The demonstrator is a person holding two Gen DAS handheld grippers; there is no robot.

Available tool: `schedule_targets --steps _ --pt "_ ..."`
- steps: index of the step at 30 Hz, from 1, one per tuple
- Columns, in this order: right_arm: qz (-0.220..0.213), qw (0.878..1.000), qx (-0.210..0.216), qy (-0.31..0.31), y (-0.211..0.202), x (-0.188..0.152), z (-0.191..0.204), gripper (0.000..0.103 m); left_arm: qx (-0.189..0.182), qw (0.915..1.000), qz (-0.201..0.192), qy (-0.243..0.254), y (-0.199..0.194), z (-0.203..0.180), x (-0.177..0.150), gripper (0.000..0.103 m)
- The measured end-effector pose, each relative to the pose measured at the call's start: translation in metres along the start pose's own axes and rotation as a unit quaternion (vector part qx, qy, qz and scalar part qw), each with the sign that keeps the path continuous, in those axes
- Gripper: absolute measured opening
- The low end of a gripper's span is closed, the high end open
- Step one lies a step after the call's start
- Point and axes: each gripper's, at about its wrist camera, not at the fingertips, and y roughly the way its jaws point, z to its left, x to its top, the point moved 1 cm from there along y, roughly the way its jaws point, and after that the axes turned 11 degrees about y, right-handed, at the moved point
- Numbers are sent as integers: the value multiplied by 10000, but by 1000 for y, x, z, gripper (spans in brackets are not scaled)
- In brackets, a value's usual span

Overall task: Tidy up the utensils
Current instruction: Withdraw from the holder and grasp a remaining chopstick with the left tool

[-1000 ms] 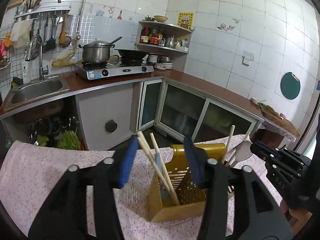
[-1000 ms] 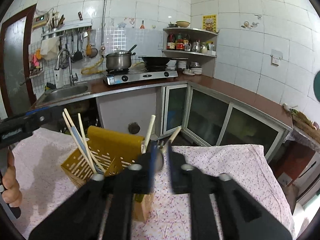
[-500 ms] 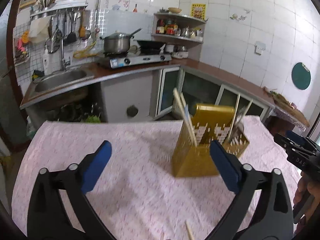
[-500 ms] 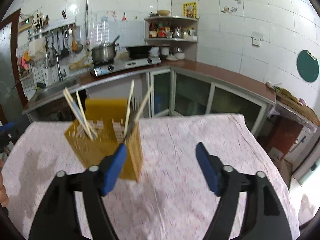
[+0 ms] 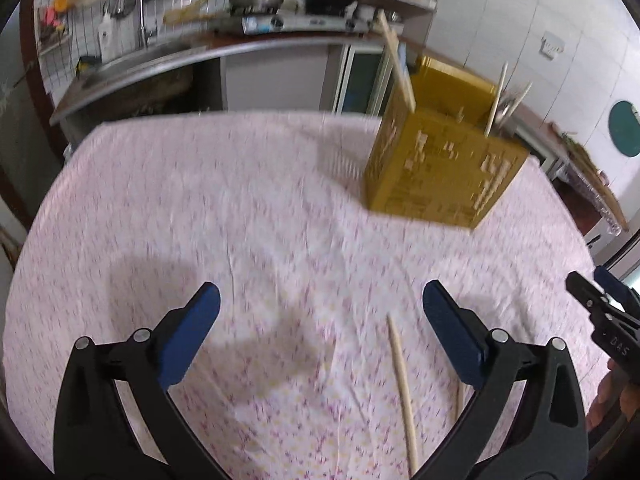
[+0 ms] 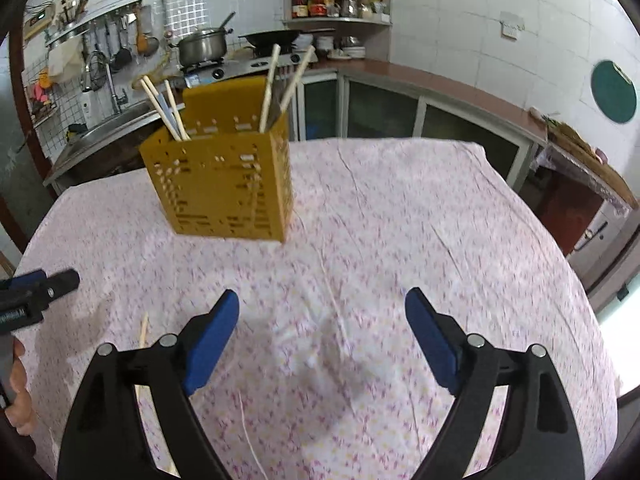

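A yellow perforated utensil holder (image 5: 440, 160) stands on the pink floral tablecloth (image 5: 240, 220), with chopsticks (image 5: 396, 64) and other utensils upright in it. It also shows in the right wrist view (image 6: 224, 184). My left gripper (image 5: 320, 320) is open and empty, back from the holder. A loose wooden chopstick (image 5: 402, 384) lies on the cloth between its fingers, and a second shows beside the right finger. My right gripper (image 6: 322, 324) is open and empty over bare cloth. A chopstick (image 6: 143, 328) lies to its left.
Beyond the table runs a kitchen counter with a sink (image 6: 104, 128), a gas stove with a pot (image 6: 202, 46) and a corner shelf (image 6: 340, 4). The table's right edge (image 6: 600, 312) drops toward a doorway. The other gripper shows at each view's side.
Both grippers have opened wide and pulled back from the holder toward the table's near side. The right gripper let go of the utensil it held over the holder. Loose chopsticks have come into view.
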Motion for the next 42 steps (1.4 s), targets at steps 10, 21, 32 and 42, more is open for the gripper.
schedule_targets --steps 10,21,32,42 --pt "277 9992 -170 253 10 -32 -17 83 -255 9987 320 304 18 -35 -37 94" --pt "374 9988 -204 228 13 -41 -12 82 -422 9957 701 431 45 -58 -41 52" --pt "481 9985 -231 136 16 -46 -2 80 -145 9927 868 822 64 -77 -38 16" --pt "700 9975 -91 -87 20 -53 29 76 -445 9914 817 917 60 -67 -39 6"
